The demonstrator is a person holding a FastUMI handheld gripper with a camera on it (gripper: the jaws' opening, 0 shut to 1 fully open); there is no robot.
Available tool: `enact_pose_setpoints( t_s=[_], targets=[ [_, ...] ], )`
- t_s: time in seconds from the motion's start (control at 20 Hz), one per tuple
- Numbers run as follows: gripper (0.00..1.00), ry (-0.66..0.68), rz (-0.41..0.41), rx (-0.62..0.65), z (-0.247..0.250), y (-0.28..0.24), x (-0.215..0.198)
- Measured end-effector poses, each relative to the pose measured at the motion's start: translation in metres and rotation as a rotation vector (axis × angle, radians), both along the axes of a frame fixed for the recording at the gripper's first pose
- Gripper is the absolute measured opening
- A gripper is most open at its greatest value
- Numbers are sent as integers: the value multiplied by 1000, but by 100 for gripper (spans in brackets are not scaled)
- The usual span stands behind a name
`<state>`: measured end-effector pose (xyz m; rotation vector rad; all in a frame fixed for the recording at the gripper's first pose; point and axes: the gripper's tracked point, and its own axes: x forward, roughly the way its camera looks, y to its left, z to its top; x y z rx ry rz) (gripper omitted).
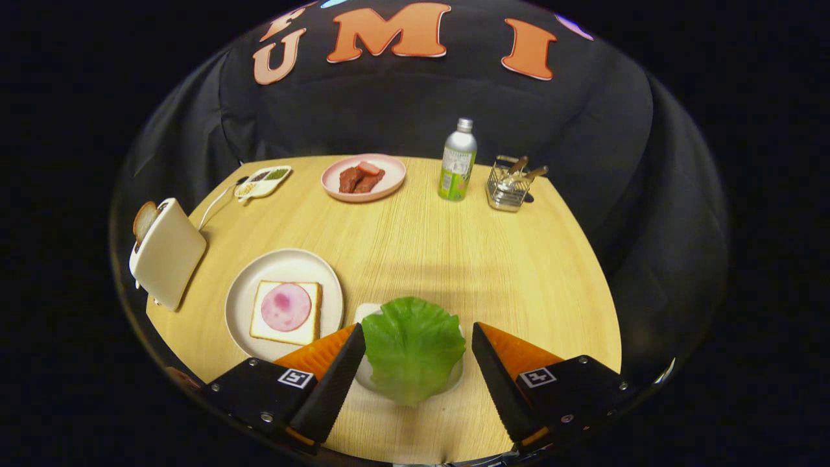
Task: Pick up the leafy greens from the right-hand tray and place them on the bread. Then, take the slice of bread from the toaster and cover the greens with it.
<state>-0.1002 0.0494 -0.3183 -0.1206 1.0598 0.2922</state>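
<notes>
Claw [415,344]: spread wide, gripping nothing.
Greens [413,349]: one leaf on its small tray, between the fingers.
Bread [286,312]: two slices — one plated under ham, one in the toaster [166,251].

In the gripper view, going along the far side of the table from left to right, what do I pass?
Toaster with a bread slice in it → divided condiment dish → pink plate of meat → bottle → wire basket. Nearer, the open gripper straddles the leafy greens.
</notes>
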Motion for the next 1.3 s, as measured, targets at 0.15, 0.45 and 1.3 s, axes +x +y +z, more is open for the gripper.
enact_pose_setpoints(
  t_s=[0.15,0.45,1.3],
  targets=[
    [99,98,20,-24,-25,3,-13],
    [99,224,59,-67,-63,8,-21],
    [9,331,-1,-75,-88,19,-25]
  ],
)
